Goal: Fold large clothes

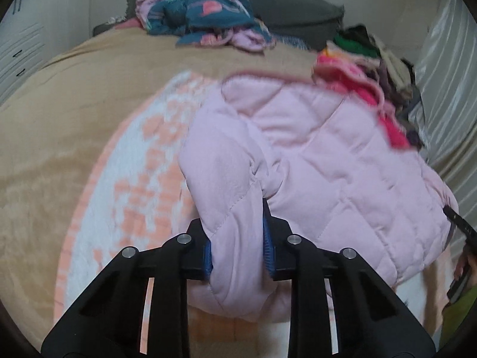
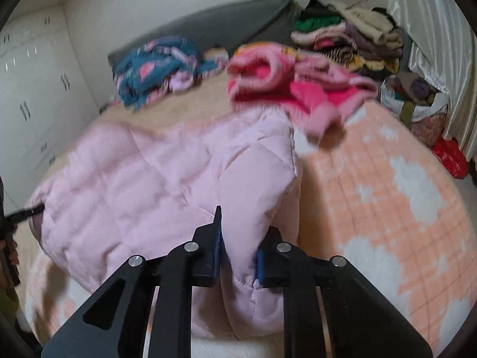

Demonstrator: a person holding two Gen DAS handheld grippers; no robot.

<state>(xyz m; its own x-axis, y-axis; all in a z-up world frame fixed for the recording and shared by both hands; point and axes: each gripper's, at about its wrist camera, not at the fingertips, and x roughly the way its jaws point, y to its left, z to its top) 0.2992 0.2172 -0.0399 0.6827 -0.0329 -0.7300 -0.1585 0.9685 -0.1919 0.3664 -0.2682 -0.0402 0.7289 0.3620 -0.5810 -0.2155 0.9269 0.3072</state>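
Observation:
A pale pink quilted jacket (image 1: pixel 313 149) lies on the bed over an orange-and-white blanket (image 1: pixel 131 179). My left gripper (image 1: pixel 238 238) is shut on a bunched fold of the jacket's near left side. In the right wrist view the jacket (image 2: pixel 143 185) spreads to the left, and my right gripper (image 2: pixel 238 238) is shut on a fold at its near right edge. The blanket (image 2: pixel 387 203) shows to the right. The other gripper's black tip (image 1: pixel 459 226) shows at the jacket's far side.
A tan bed cover (image 1: pixel 59 119) lies under the blanket. A crumpled teal patterned garment (image 1: pixel 196 9) sits near the grey headboard (image 1: pixel 298 9). Bright pink clothes (image 2: pixel 286 83) and a stack of folded clothes (image 2: pixel 351 38) lie at the right. White wardrobes (image 2: pixel 29 104) stand left; curtains (image 2: pixel 432 29) right.

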